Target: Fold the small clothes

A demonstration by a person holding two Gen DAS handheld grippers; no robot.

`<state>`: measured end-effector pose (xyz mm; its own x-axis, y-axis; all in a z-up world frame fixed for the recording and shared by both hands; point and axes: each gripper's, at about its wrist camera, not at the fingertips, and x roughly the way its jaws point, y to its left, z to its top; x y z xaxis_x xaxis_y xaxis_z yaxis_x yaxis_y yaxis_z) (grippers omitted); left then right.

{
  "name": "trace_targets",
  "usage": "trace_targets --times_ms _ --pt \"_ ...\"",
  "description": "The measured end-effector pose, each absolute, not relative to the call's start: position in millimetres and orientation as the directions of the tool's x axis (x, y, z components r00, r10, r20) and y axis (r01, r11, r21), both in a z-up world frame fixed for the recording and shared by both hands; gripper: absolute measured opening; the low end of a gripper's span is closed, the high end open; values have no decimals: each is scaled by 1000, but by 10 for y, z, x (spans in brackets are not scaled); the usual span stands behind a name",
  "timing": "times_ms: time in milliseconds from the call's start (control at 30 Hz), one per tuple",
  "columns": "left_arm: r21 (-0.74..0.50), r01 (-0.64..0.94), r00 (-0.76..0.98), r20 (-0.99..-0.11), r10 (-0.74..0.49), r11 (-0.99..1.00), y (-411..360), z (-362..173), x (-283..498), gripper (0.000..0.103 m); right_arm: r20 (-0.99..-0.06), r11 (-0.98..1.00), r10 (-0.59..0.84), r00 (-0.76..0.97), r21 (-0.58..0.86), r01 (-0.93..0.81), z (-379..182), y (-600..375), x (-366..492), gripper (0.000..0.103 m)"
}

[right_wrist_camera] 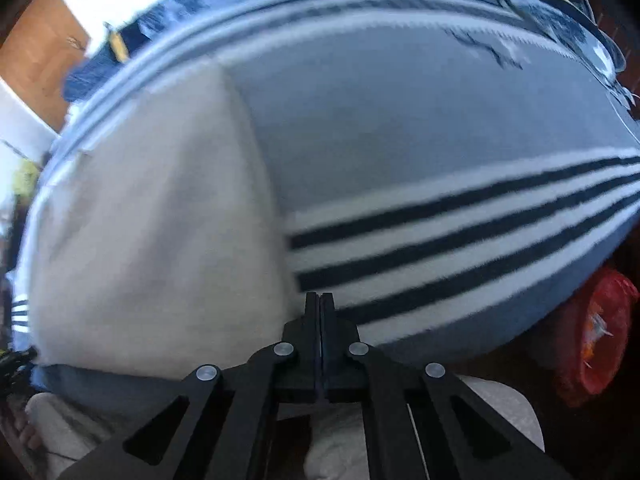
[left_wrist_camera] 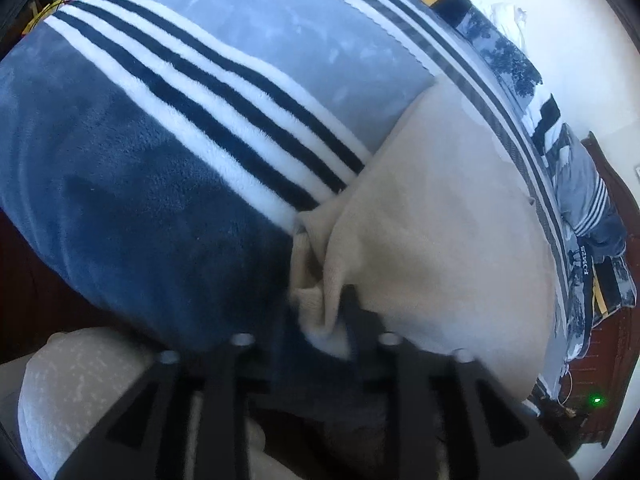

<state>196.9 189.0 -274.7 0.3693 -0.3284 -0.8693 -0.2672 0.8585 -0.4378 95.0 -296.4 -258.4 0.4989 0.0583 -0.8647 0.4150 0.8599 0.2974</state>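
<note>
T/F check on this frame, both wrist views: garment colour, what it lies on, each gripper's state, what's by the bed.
1. The garment is beige. True: the beige garment lies flat.
2. It lies on a bare wooden table. False: it lies on a blue blanket with navy and white stripes.
3. The right gripper is wide open. False: its fingers meet, at the garment's lower corner; whether cloth is pinched cannot be seen.
4. The left gripper has bunched cloth at its fingers. True: a gathered corner of the garment sits there.
5. A green bag sits beside the bed. False: the bag in the right wrist view is red.
</note>
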Motion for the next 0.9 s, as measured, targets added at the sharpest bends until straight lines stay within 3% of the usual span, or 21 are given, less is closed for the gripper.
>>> trace_targets --times_ms 33,100,167,200,433,733,800,900 --pt "-434 -266 381 -867 -320 861 1892 -2720 1942 43 -851 858 56 523 309 410 -2497 -2954 900 3" --pt "-432 -270 384 -868 -315 861 1891 -2701 1889 47 -830 847 92 550 356 395 -2348 -2891 821 22" --pt "-441 -260 380 -864 -329 859 1854 -2704 1862 49 -805 846 147 575 404 349 -2186 -2729 800 61" --pt "-441 -259 379 -865 -329 859 1855 -2706 1859 49 -794 857 159 587 406 318 -2099 -2599 805 65" --pt "-447 -275 397 -859 -324 851 1830 -2745 1876 49 -777 923 266 570 376 83 -1516 -1526 1192 67" --pt "-530 -284 403 -822 -403 799 1927 -2856 1973 48 -725 856 462 511 514 -44 -1275 -612 1814 67" --pt "-533 -276 406 -819 -406 800 1952 -2852 1971 34 -750 872 453 482 485 -65 -1276 -393 2008 67" --pt "-575 -286 407 -797 -446 767 2029 -2886 1975 29 -793 898 427 434 428 -102 -1342 -96 2186 67"
